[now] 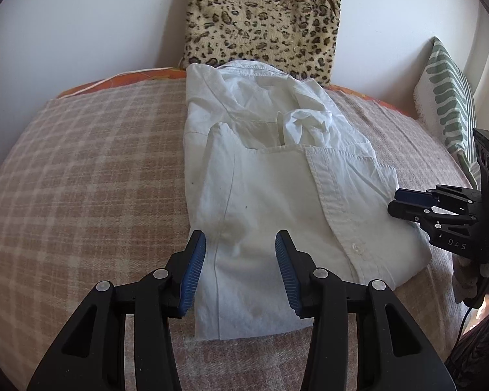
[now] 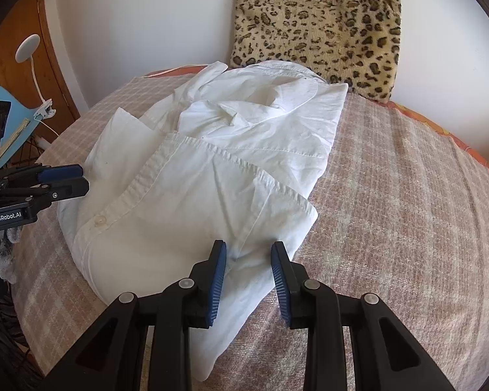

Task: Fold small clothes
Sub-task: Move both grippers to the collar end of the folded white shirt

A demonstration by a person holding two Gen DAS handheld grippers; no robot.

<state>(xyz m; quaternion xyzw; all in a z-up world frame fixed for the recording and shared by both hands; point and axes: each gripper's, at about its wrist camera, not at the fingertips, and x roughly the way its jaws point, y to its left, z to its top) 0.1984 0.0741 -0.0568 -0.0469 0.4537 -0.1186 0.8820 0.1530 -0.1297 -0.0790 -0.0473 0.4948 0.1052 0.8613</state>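
A white button shirt (image 1: pixel 270 176) lies partly folded on the plaid bed cover (image 1: pixel 91 176), collar toward the wall. My left gripper (image 1: pixel 240 244) is open above the shirt's near left edge, holding nothing. My right gripper (image 2: pixel 248 254) is open over the shirt's (image 2: pixel 192 176) near right corner, empty. Each gripper shows in the other's view: the right one (image 1: pixel 397 203) at the shirt's right side, the left one (image 2: pixel 80 179) at its left side.
A leopard-print cushion (image 1: pixel 260 19) leans on the white wall behind the shirt. A green-striped pillow (image 1: pixel 450 104) stands at the right. A wooden nightstand with a clip lamp (image 2: pixel 29 49) and a blue item (image 2: pixel 13 123) is left of the bed.
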